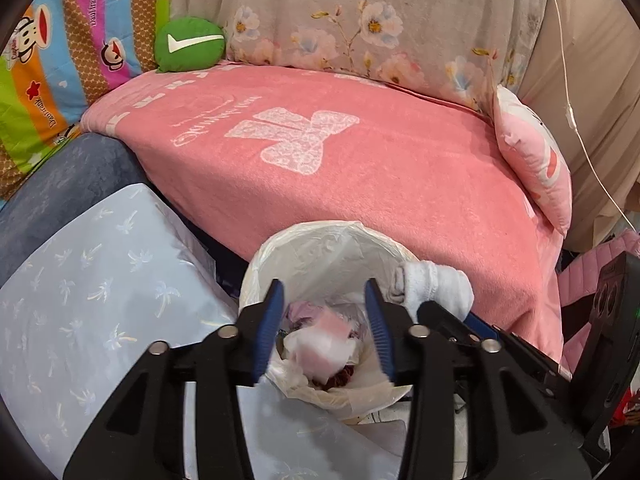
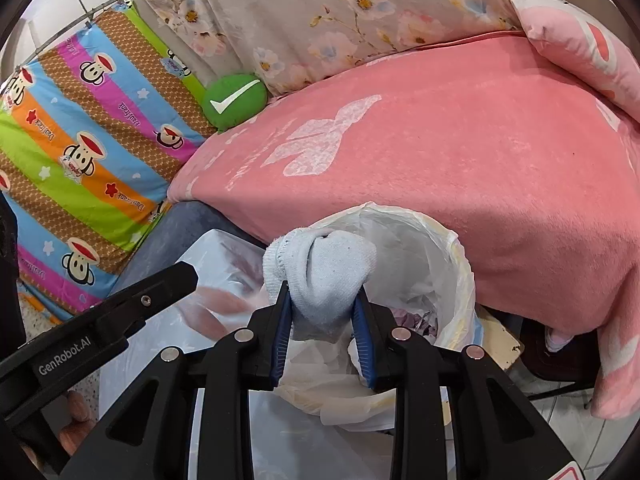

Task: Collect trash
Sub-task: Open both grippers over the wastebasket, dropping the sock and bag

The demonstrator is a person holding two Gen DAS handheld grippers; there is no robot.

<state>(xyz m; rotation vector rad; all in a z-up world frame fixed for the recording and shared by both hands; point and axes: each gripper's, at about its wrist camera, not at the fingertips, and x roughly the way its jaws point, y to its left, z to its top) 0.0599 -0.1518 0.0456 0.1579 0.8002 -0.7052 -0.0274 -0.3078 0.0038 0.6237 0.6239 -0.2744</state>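
A: Where are we?
B: Over the lined trash bin (image 1: 320, 256) beside the pink-blanketed bed (image 1: 360, 168); our right gripper (image 2: 322, 312) clamps the white sock (image 2: 324, 276) above it, our left gripper (image 1: 324, 320) spread, holding nothing

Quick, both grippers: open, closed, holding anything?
Left gripper: jaws open, empty, over the trash bin.
Right gripper: jaws closed on a white sock.
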